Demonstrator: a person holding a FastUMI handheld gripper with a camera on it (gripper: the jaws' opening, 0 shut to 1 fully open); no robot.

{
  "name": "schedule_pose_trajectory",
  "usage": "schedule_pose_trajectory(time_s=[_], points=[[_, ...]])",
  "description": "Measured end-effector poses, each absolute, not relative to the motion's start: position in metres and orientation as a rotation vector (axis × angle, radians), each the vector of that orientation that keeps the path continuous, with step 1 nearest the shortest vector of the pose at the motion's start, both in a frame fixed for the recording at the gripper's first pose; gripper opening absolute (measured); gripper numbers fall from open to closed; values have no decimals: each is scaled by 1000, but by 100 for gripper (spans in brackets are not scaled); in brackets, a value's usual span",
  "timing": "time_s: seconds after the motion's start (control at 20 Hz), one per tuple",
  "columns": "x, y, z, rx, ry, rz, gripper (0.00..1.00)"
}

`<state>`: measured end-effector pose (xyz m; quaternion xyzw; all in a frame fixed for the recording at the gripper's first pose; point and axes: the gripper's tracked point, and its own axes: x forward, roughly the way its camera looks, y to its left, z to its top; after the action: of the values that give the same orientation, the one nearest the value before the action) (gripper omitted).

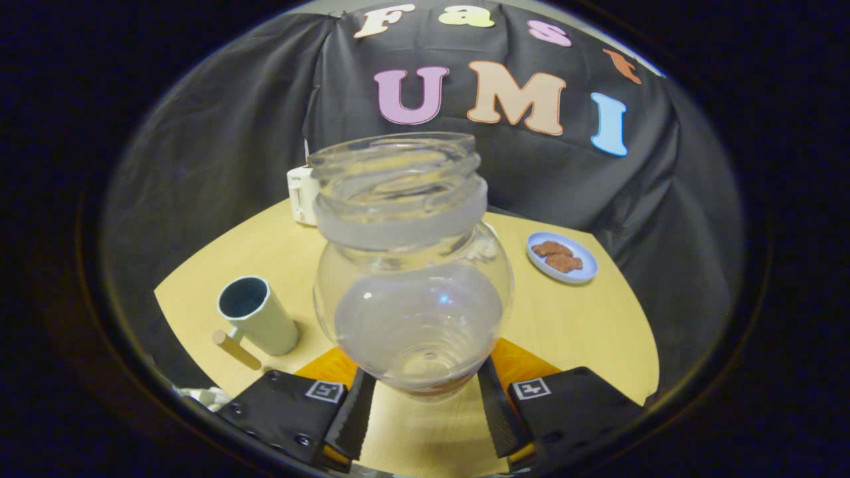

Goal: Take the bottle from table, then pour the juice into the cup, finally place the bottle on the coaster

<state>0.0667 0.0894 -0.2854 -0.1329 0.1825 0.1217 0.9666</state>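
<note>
The tongs are closed on the lower body of a clear bottle, one finger pressing on each side near its base. The bottle stands upright between the fingers, its wide mouth open and uncapped, with a pale cloudy juice reaching roughly halfway up its round belly. Beneath and just behind the bottle's base lies an orange coaster, flat on the wooden tabletop. Whether the bottle's base is resting on the tabletop or lifted a little off it cannot be told from here.

The cup, pale green with a dark inside and a wooden handle, stands near the fingers off to one side, well apart from the bottle. Further off, beyond the bottle, sit a small blue plate with brown biscuits and a white appliance near the cloth wall.

Several risks stand out, in my judgement. The bottle is round and smooth, and the grip sits low, so the weight above the fingers could tip it or let it slide through when it is tilted. With no cap, any quick swing toward the cup could slop juice over the rim onto the tabletop. The cup's mouth is narrow next to the bottle's wide opening, so a fast pour could miss or overshoot. The cup is light and could be knocked over by a finger.
</note>
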Motion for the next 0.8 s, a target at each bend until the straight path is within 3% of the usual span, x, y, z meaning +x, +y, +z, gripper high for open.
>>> schedule_pose_trajectory(time_s=[0.8], points=[[58, 142, -249, -669, 267, 8, 76]])
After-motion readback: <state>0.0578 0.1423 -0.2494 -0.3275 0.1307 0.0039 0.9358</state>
